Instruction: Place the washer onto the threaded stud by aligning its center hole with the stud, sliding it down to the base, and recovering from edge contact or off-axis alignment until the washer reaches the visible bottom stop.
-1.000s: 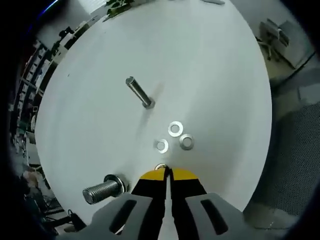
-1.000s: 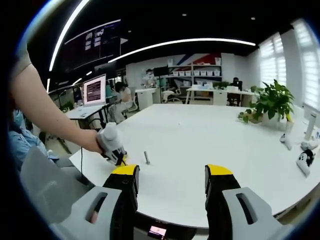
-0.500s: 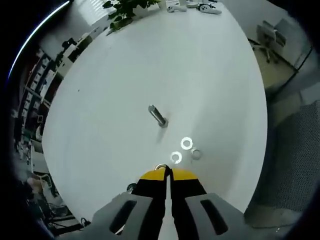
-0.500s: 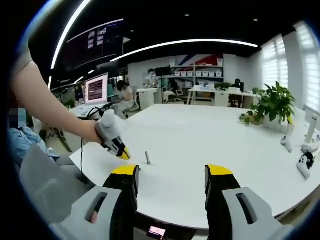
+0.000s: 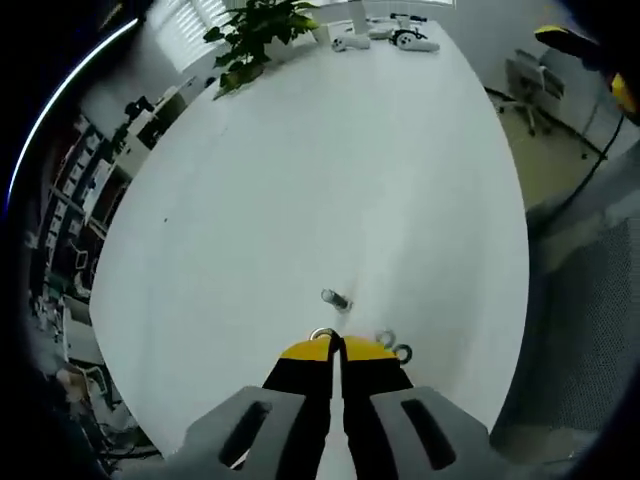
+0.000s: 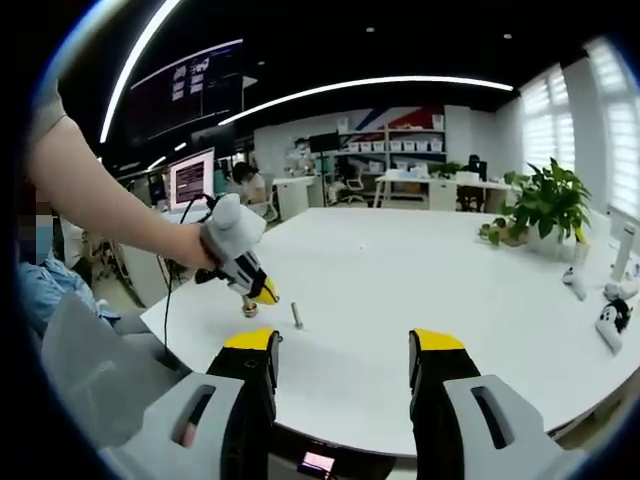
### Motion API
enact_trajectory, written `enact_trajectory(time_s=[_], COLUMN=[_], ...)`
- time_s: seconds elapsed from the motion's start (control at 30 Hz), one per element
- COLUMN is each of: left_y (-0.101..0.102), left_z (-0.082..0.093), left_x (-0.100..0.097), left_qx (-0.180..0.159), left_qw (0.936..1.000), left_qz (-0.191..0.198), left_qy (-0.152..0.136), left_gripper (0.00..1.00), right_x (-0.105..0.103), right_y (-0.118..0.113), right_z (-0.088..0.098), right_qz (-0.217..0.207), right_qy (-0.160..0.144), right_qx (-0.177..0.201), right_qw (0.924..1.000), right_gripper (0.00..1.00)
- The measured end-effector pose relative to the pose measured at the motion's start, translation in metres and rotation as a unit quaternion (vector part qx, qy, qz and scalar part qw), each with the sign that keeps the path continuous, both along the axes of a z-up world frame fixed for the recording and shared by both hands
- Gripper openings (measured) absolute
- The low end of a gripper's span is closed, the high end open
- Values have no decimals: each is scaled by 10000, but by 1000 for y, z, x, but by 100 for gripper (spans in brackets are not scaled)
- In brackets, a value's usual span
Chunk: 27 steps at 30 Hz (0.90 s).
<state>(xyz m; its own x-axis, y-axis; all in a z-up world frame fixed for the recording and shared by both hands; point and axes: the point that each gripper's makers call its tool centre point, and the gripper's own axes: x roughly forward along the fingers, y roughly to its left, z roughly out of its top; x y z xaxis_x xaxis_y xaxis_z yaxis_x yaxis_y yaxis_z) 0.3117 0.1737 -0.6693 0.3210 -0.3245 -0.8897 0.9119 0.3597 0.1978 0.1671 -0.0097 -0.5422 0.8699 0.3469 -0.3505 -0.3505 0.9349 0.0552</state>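
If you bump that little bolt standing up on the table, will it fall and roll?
Probably. The bolt stands upright on the white table, thin and tall, so a sideways knock would likely tip it. Once down, its round shaft would probably roll. It looks like metal, so likely stiff.

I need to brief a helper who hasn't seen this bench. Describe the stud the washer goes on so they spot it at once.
On the big white table, look near the edge closest to the person, just ahead of the left gripper and its yellow-tipped jaws. The threaded stud is the small grey metal post standing upright there; the loose washers beside it lie flat.
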Motion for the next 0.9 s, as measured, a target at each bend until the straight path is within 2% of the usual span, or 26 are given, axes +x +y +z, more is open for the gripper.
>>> enact_trajectory(time_s=[0.17,0.4,0.9], left_y=[-9,-23,-32], left_z=[2,3,-3], left_x=[9,10,18], left_qx=[-13,-4,22], left_qw=[10000,10000,9998], left_qz=[-41,-80,-191], left_qy=[-28,2,47], left_gripper=[0,0,0], right_x=[0,0,0], right_y=[0,-2,-4], right_z=[0,-1,-1], right_qz=[1,-51,-80], right_qy=[3,20,27], right_qx=[6,47,3], right_qw=[10000,10000,10000], right_gripper=[54,54,54])
